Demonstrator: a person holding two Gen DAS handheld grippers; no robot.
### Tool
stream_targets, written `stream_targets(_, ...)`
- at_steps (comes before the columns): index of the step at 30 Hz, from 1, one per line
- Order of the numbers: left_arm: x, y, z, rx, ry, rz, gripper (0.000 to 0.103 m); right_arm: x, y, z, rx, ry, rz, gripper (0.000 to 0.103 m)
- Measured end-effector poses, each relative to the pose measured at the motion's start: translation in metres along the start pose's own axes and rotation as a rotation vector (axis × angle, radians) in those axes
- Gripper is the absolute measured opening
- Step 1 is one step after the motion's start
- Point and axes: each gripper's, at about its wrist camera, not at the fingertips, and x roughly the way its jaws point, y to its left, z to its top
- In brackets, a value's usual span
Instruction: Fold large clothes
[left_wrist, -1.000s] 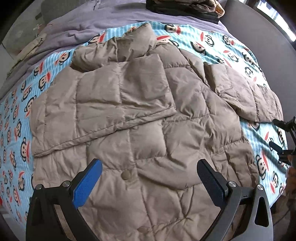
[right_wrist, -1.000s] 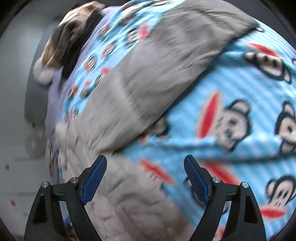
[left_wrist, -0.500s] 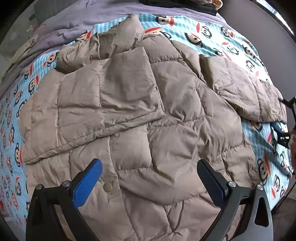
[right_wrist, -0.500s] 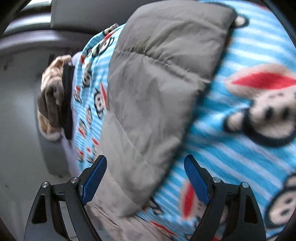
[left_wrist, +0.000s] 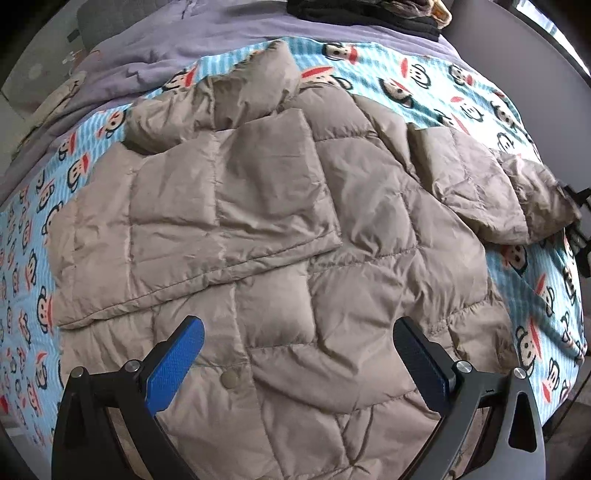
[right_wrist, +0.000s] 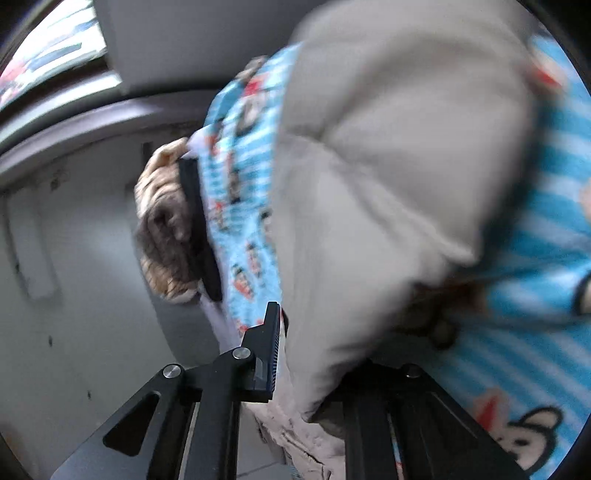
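Observation:
A beige quilted puffer jacket lies spread on a blue monkey-print blanket, with one sleeve folded across its chest. My left gripper hovers open over the jacket's lower front, nothing between its blue pads. The other sleeve stretches out to the right, and its end meets my right gripper at the picture's edge. In the right wrist view the jaws of my right gripper are closing on the sleeve. The fabric bunches between them and hides the right finger.
A purple sheet covers the far part of the bed. A pile of dark and brown folded clothes sits at the far end, also seen as a pile. A grey wall runs along the right side.
My right gripper rolled, came in on the sleeve end and its jaws went from wide open to closed around the fabric. The left gripper stayed open and barely moved.

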Motion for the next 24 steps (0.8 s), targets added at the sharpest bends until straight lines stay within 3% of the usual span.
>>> stream_targets(4, -0.004, 0.016, -0.004, -0.014, -0.012, 0.003, 0.102, 0.009, 0.049, -0.023, -0.166, 0.055, 0.039, 0.014)
stream_targets(8, -0.007, 0.036, -0.009, -0.025, -0.020, 0.016, 0.102, 0.028, 0.103, -0.067, -0.366, 0.125, 0.035, 0.014)
stream_targets(12, -0.010, 0.068, -0.013, -0.039, -0.022, 0.022, 0.102, 0.059, 0.150, -0.135, -0.552, 0.202, 0.038, 0.014)
stream_targets(16, -0.015, 0.105, -0.017, -0.057, -0.030, 0.035, 0.102, 0.099, 0.181, -0.220, -0.786, 0.283, -0.025, 0.014)
stream_targets(21, -0.016, 0.149, -0.020, -0.111, -0.030, 0.064, 0.102, 0.161, 0.162, -0.335, -1.013, 0.448, -0.160, 0.014)
stream_targets(24, -0.017, 0.177, -0.021, -0.172, -0.040, 0.059, 0.102, 0.195, 0.124, -0.374, -1.004, 0.531, -0.236, 0.014)
